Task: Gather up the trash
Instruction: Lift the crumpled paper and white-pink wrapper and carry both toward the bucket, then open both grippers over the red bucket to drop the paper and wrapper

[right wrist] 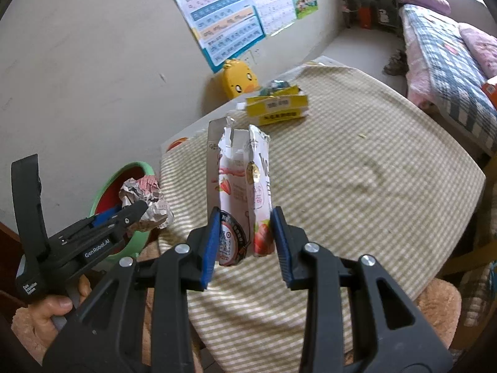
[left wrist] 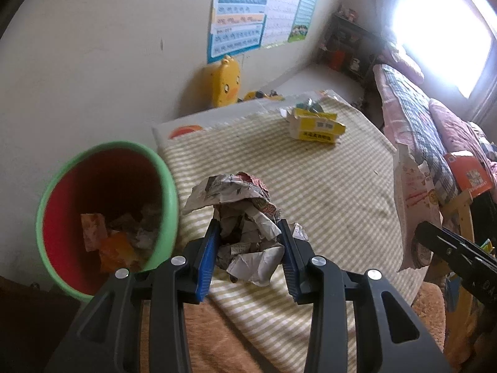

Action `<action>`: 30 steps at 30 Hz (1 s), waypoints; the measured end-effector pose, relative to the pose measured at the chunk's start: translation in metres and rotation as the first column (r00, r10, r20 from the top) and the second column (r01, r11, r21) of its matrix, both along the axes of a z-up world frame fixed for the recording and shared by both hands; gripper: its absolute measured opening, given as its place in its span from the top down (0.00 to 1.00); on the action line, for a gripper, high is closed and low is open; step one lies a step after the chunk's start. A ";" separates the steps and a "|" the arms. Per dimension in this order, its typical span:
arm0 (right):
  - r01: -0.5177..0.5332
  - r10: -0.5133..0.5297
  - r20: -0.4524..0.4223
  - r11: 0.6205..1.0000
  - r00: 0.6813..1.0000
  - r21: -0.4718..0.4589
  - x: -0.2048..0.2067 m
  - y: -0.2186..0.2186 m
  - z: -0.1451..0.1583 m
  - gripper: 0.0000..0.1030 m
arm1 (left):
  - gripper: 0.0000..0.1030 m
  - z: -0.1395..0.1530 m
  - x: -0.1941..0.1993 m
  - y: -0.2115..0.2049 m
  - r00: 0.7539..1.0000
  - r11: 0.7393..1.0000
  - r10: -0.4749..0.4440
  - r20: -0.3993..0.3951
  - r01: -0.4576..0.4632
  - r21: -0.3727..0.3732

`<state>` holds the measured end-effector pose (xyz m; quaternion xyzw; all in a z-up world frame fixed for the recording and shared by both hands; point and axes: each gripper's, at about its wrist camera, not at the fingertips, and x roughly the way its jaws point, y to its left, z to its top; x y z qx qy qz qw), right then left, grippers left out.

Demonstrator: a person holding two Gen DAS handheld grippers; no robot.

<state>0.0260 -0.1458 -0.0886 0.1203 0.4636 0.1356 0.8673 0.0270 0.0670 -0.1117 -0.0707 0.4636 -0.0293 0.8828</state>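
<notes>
A bedroom with a pale wall carrying posters (left wrist: 245, 18), a yellow duck-shaped toy (left wrist: 225, 82) at the wall's foot, and a bed (right wrist: 447, 62) with a checked cover along the far side. In the foreground, a surface (left wrist: 335, 186) covered by a green-and-cream striped cloth. A green bin (left wrist: 102, 217) with a red inside stands just beside the surface's left edge; scraps of paper lie at its bottom.

Left hand-held gripper (left wrist: 248, 233): closed on a crumpled newspaper ball (left wrist: 245, 217), blue pads pressing both flanks; the ball hangs above the surface near its left edge, close to the bin rim. It has no clear long axis.

Right hand-held gripper (right wrist: 245, 220): closed on the lower end of a torn strawberry-print carton (right wrist: 242, 186). The carton's long axis runs away from the jaws, in line with the fingers; its ragged open end points toward the far wall.

A torn yellow box (left wrist: 316, 127) lies flat at the far part of the surface, long axis crosswise. A person's hand (right wrist: 59, 307) grips the left handle.
</notes>
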 end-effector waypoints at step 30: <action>-0.383 0.383 -0.032 0.924 0.923 0.008 0.043 0.183 -0.006 0.67 | 0.63 -0.022 -0.022 0.163 0.924 0.920 0.383 0.005 -0.382 0.088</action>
